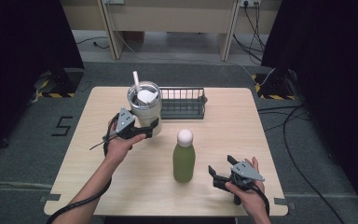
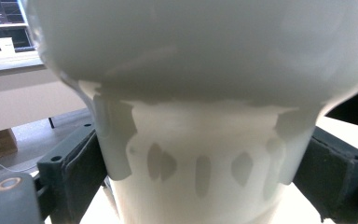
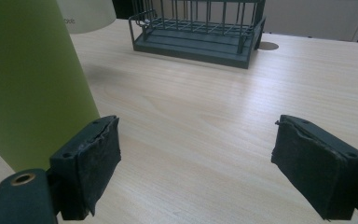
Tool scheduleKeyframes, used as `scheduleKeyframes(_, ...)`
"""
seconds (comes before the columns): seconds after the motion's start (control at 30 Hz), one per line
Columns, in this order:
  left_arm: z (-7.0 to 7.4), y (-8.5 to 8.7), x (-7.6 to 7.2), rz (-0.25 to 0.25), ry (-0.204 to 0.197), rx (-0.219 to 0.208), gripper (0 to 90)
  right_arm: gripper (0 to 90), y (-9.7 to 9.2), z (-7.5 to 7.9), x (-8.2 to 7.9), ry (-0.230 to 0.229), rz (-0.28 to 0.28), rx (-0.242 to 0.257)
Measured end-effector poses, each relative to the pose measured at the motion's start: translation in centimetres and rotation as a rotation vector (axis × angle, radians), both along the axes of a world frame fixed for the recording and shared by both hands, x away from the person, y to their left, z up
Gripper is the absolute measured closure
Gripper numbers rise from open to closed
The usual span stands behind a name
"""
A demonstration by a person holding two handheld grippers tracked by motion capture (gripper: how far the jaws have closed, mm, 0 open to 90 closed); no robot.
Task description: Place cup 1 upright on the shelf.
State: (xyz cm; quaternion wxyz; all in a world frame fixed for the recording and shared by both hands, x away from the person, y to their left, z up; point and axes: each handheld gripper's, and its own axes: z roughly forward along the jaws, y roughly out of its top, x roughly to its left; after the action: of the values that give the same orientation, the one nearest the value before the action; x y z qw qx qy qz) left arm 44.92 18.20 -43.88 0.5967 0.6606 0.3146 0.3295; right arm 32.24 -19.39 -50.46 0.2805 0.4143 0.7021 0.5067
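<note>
Standing just in front of the wire rack (image 1: 182,102), a cream tumbler (image 1: 144,108) is clamped, seemingly firmly, by the left gripper (image 1: 150,129). The right gripper (image 1: 216,176) is held open and empty beside the green bottle (image 1: 184,157), nearer than the rack.

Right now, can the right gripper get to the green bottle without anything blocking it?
Probably yes. The right gripper is open with nothing between its jaws, and the green bottle stands just beside it with bare table between them. The left gripper is busy farther off, closed on the white tumbler.
</note>
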Motion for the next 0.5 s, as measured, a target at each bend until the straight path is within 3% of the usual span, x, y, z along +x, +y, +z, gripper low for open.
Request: scheduleKeyframes(0.5,0.8,-1.0,1.2,-0.009,-0.015,0.001,10.4,15.0,-0.2,-0.1,0.1,0.000,-0.008,0.003)
